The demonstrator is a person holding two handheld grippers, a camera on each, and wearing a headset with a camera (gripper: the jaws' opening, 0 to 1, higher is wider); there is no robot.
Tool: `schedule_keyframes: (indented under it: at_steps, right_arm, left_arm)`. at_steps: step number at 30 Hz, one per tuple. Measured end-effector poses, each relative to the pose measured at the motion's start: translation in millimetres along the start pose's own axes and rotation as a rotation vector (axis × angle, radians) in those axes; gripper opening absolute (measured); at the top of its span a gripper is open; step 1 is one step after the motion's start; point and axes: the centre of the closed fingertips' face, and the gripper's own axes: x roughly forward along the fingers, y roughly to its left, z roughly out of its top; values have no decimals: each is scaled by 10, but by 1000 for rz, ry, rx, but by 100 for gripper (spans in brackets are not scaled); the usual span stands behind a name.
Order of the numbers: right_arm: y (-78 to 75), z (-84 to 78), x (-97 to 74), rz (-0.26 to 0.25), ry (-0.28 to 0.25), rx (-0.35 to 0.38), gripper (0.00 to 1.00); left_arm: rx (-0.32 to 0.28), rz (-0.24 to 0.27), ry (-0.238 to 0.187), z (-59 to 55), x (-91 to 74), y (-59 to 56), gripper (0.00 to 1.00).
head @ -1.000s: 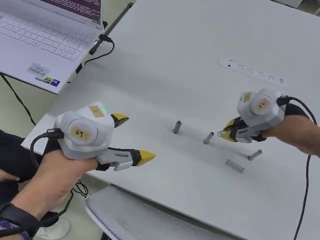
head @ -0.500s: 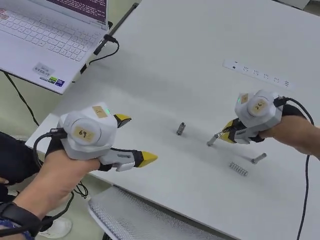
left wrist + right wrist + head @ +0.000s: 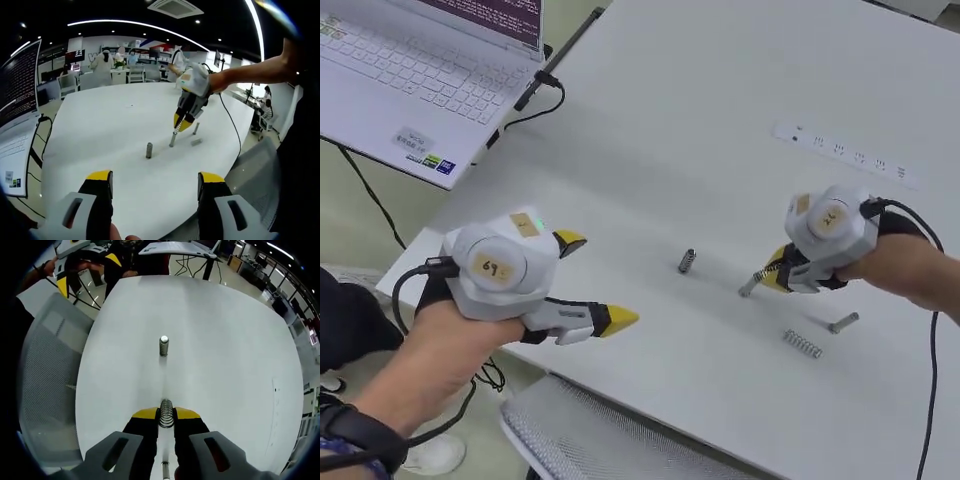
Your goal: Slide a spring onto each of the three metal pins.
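Observation:
My right gripper (image 3: 776,276) (image 3: 166,416) is shut on a small spring (image 3: 166,413), held at its yellow tips just above the white table (image 3: 680,130). The spring's free end meets a leaning metal pin (image 3: 748,288) (image 3: 173,139). To its left a second pin (image 3: 687,261) (image 3: 163,345) (image 3: 149,150) stands upright with a spring on it. A third pin (image 3: 843,322) lies bare to the right, with a loose spring (image 3: 802,343) beside it. My left gripper (image 3: 595,280) (image 3: 156,180) hovers open over the table's near edge, nothing between its jaws.
An open laptop (image 3: 410,70) sits at the back left with a cable (image 3: 535,95) plugged in. A white power strip (image 3: 845,152) lies at the far right. A mesh chair (image 3: 590,440) stands below the near edge.
My right gripper has carried its spring slightly left and down until the end meets the middle pin. The left gripper has held its place; the camera has shifted a little.

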Motion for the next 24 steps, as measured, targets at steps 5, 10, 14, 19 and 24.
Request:
schedule_keyframes:
  at_steps: [5,10,14,19,24]
  right_arm:
    - [0,-5,14,3,11,-8,9]
    - [-15,-1,39,4,14,-14,9]
    - [-10,29,51,6,11,-15,9]
    - [0,34,86,12,17,-21,9]
    - [6,35,114,14,23,-27,9]
  left_arm:
    - [-8,-5,8,-34,-2,-27,65]
    - [-12,-6,6,-37,-12,-37,65]
    - [-12,-5,6,-34,-12,-34,65]
    - [-14,-5,6,-40,-11,-9,65]
    - [-16,-4,7,-53,-15,0,65]
